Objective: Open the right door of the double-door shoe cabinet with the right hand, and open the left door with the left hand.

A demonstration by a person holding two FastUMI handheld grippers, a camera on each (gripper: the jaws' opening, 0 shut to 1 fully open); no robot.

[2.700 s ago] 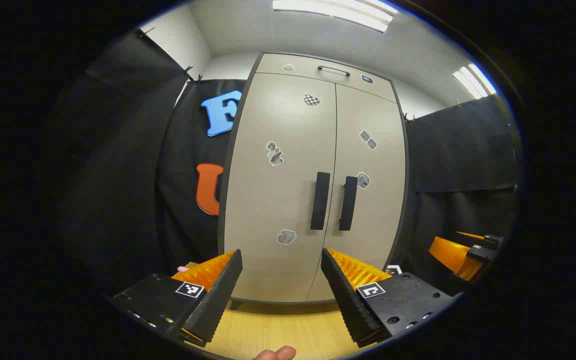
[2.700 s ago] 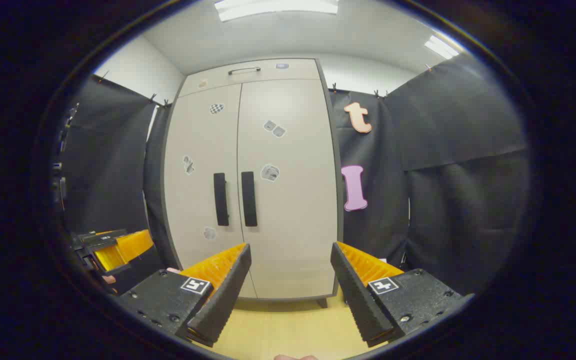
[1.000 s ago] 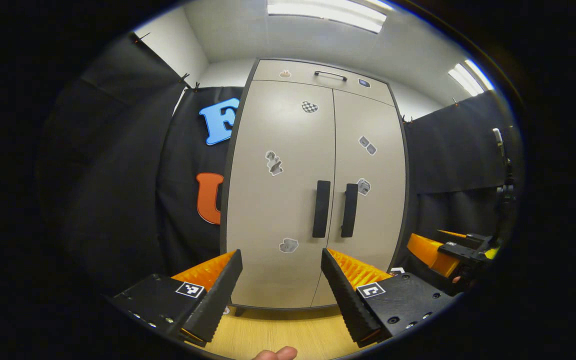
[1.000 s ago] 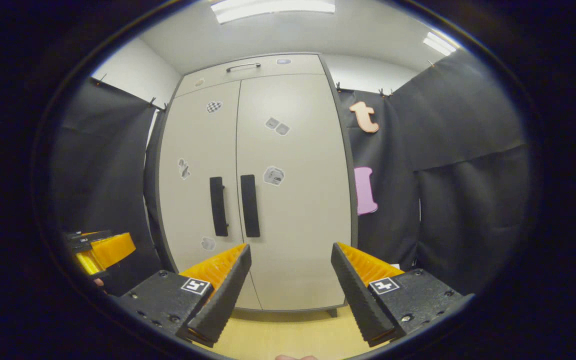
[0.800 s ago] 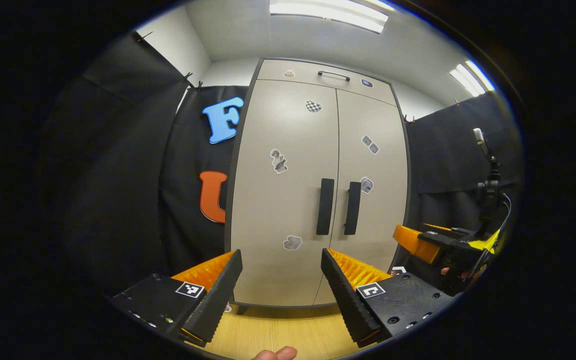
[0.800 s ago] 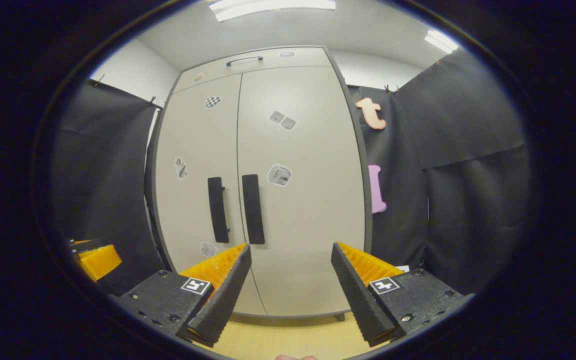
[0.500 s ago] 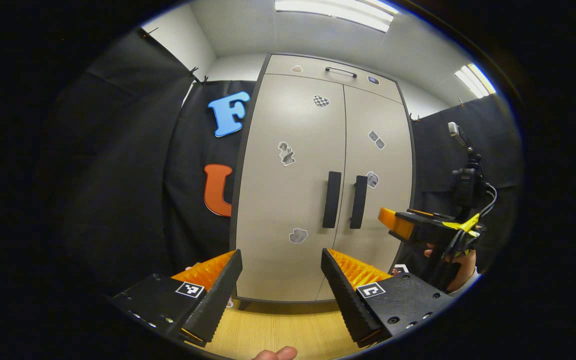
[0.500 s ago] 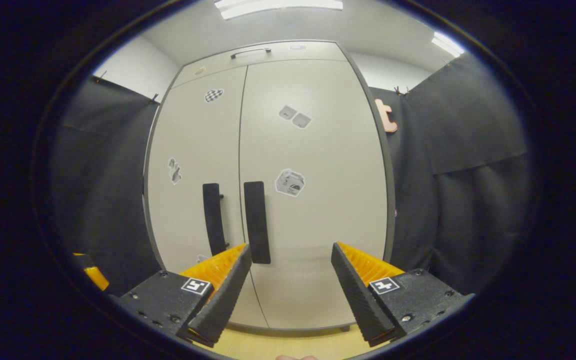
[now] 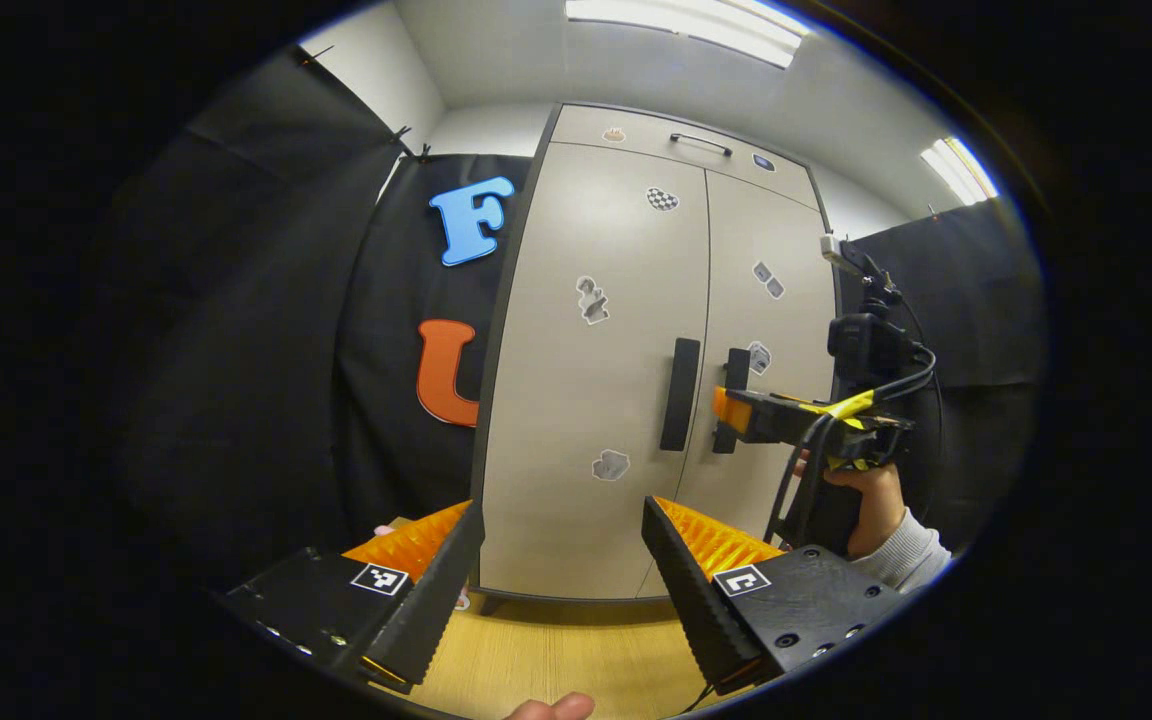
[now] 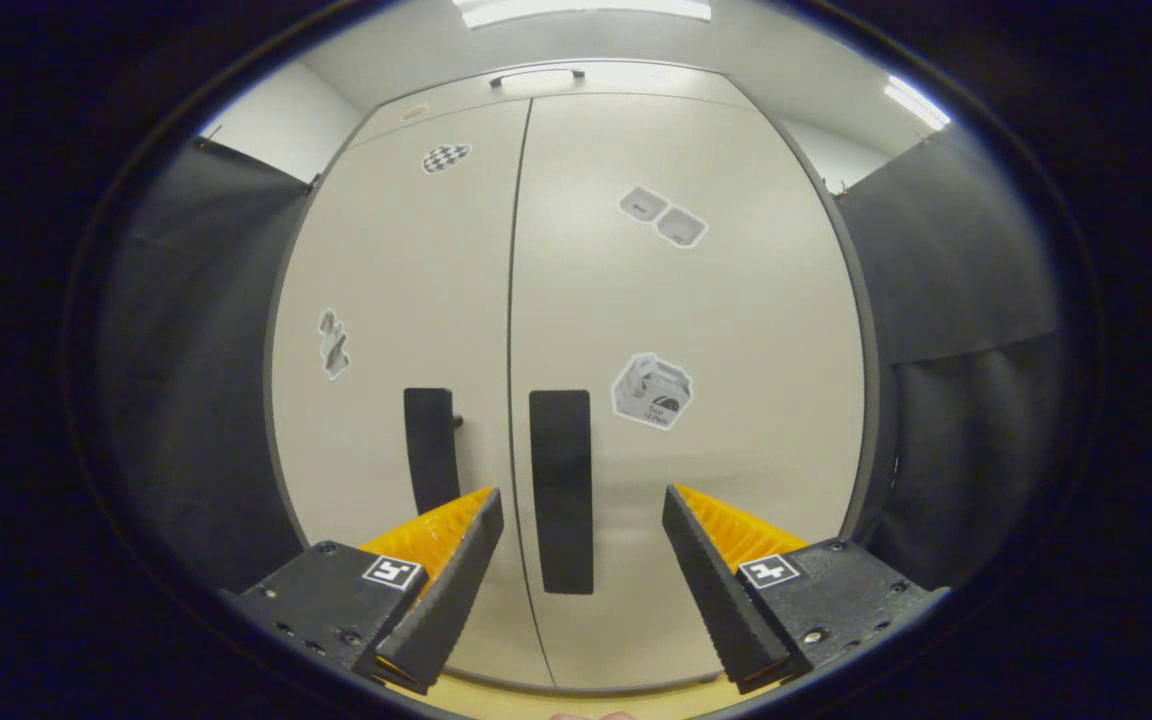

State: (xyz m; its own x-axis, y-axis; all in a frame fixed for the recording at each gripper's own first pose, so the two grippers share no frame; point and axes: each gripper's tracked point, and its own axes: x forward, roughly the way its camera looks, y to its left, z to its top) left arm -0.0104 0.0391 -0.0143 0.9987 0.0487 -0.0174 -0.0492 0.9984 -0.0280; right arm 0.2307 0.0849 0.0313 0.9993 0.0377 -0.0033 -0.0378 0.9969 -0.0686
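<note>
- In the left gripper view, the left gripper (image 9: pixel 561 560) sits low in front of the cabinet with its jaws spread wide and nothing between them, well short of the doors.
- The shoe cabinet (image 9: pixel 576 200) stands upright on a wooden floor (image 9: pixel 556 655) against the black booth wall, and both of its doors look closed and flush.
- The left door (image 9: pixel 586 370) carries a dark vertical handle, the left handle (image 9: pixel 680 394), near the centre seam; no gripper touches it.
- Further right in that view, the right handle (image 9: pixel 736 372) is partly covered by the tip of the right gripper (image 9: pixel 736 410), held by a hand (image 9: pixel 861 500) with a pale sleeve; whether it touches the handle cannot be told from here.
- In the right gripper view, the right gripper's (image 10: pixel 581 560) jaws are wide apart, gripping nothing.
- There the right handle (image 10: pixel 561 490) lies in the gap between the two fingers, close ahead, on the right door (image 10: pixel 696 300); neither finger presses on it.
- A box-shaped sticker (image 10: pixel 651 391) sits just right of that handle.
</note>
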